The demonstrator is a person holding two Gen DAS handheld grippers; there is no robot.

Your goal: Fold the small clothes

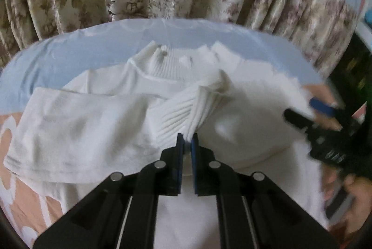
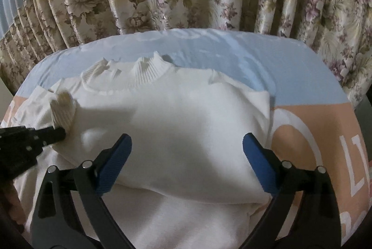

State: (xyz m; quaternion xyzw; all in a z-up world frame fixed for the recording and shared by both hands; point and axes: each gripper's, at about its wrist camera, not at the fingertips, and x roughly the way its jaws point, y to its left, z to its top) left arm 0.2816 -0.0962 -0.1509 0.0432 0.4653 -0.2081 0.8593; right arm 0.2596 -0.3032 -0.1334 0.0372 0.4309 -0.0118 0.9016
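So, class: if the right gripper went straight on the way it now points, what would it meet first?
Most likely the white sweater. The right gripper stands open, angled down over the sweater's body, with nothing between the two. How near the fabric is cannot be told.

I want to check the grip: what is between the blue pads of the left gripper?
The ribbed cuff of the white sweater is pinched in the left gripper; the left wrist view shows it.

Left tongs pinched closed, right tongs spread wide, angled downward
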